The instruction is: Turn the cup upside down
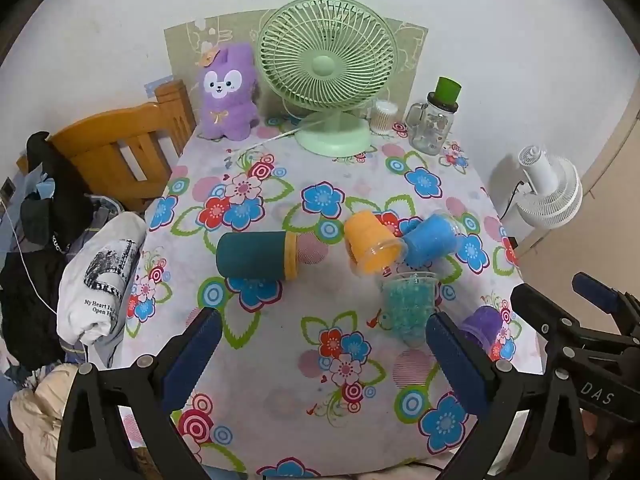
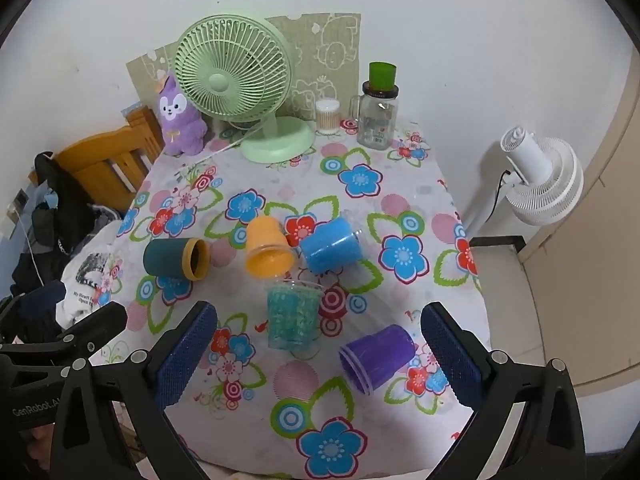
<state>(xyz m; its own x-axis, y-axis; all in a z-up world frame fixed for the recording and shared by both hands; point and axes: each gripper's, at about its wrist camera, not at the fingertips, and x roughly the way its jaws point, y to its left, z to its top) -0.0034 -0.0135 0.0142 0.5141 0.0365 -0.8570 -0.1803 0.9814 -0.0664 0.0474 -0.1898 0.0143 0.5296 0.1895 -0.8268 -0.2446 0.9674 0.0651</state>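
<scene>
Five cups lie on their sides near the middle of the bench (image 2: 400,184), which is covered by a white cloth printed with blue, red and pink flowers. The dark teal cup with an orange rim (image 1: 256,255) (image 2: 176,258) lies to the left, apart from the others, its mouth facing right. The orange plastic cup (image 1: 370,246) (image 2: 267,247) and the blue plastic cup (image 1: 430,240) (image 2: 331,249) lie side by side, apparently touching. Just in front of them lies the clear plastic cup filled with teal beads (image 1: 408,306) (image 2: 292,316). The purple plastic cup (image 2: 376,356) (image 1: 482,326) lies nearest the right front edge, its mouth facing left.

The left tool (image 1: 324,356) hovers over the bench's near part with its blue-padded fingers spread wide, holding nothing. The right tool (image 2: 318,356) is likewise wide open and empty, with the beaded cup and purple cup seen between its fingers.

At the back of the bench stand a pale green desk fan (image 1: 328,68) (image 2: 236,80), a purple plush rabbit (image 1: 228,92) (image 2: 178,116) and a glass mug jar topped by a green cup (image 1: 434,120) (image 2: 378,108). A white floor fan (image 2: 536,176) stands right of the bench.
</scene>
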